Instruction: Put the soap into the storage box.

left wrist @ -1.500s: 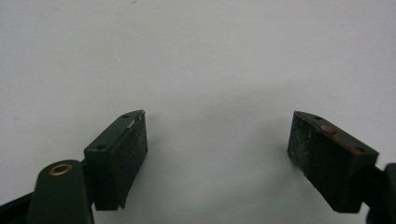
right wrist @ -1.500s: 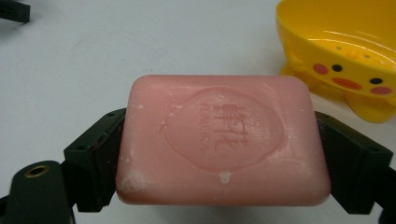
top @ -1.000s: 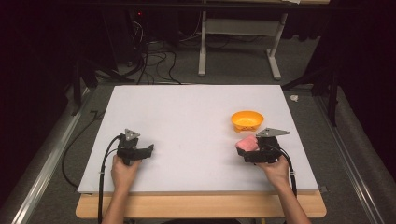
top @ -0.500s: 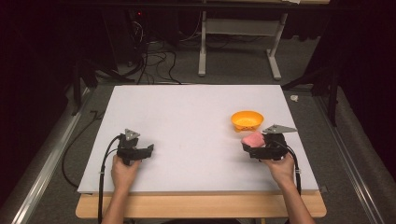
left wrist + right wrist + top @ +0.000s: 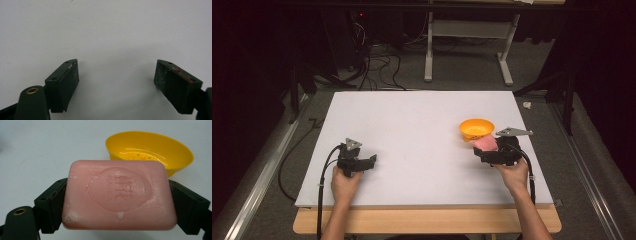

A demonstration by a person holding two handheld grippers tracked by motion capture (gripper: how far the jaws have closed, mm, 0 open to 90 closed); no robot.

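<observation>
A pink bar of soap [image 5: 117, 195] with a stamped oval mark is clamped flat between the jaws of my right gripper [image 5: 117, 205]. In the high view the right gripper [image 5: 492, 150] holds the soap [image 5: 485, 144] just in front of a yellow soap dish [image 5: 476, 129] at the right of the white table. The dish [image 5: 150, 148] is empty, with small drain holes in its bottom. My left gripper [image 5: 364, 161] rests at the front left of the table, its jaws wide apart over bare white surface [image 5: 116, 72].
The white table top [image 5: 417, 130] has a wooden strip along its front edge. Beyond its far edge lie cables [image 5: 372, 65] and a grey table leg frame [image 5: 462, 45] on the floor. Metal rails [image 5: 257, 175] run along both sides.
My right gripper has moved right and slightly toward the far side with the soap, ending close beside the yellow dish. The left gripper has stayed put.
</observation>
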